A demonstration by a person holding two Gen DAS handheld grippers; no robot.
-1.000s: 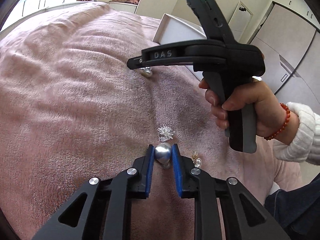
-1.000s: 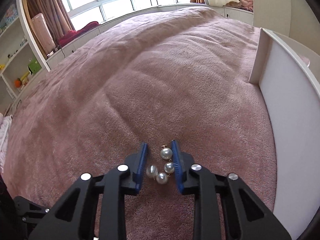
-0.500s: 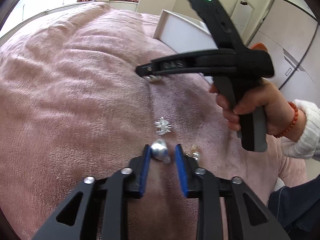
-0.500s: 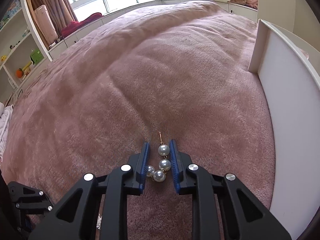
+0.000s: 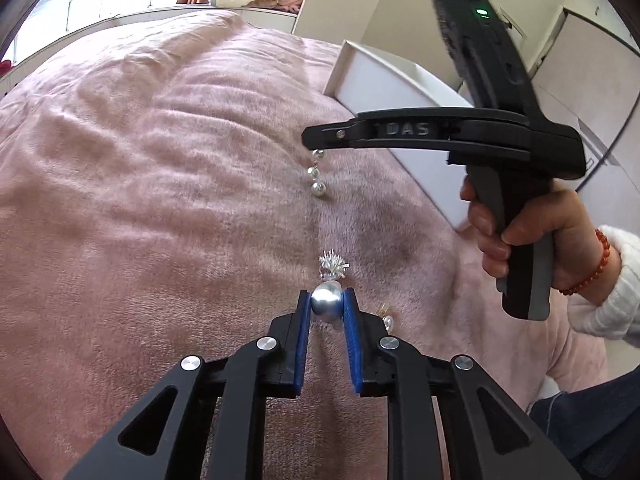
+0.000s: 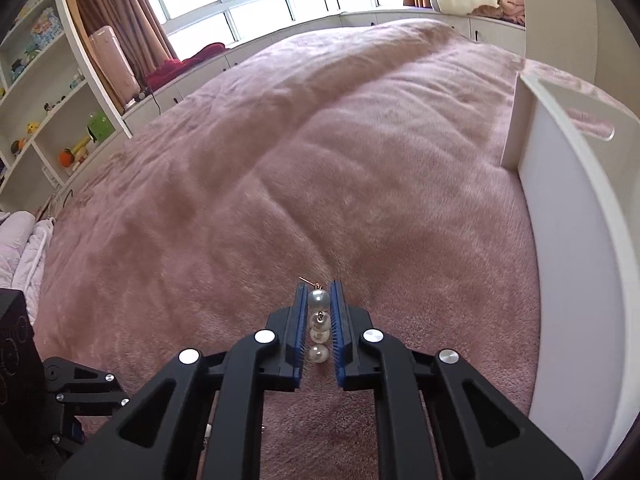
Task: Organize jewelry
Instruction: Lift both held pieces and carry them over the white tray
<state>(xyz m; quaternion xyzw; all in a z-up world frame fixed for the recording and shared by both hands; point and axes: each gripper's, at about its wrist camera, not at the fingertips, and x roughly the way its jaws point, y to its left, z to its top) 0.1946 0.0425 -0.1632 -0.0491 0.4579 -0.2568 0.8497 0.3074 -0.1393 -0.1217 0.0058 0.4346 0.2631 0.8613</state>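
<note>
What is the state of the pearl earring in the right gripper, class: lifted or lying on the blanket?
Lifted. The right gripper pinches the pearl earring, whose pearls dangle above the pink blanket in the left wrist view.

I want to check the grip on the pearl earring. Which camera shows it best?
The right wrist view: the pearl earring fills the right claw, its top pearl pinched between the pads. The left wrist view shows it small, dangling under that claw's tip above the pink blanket.
</note>
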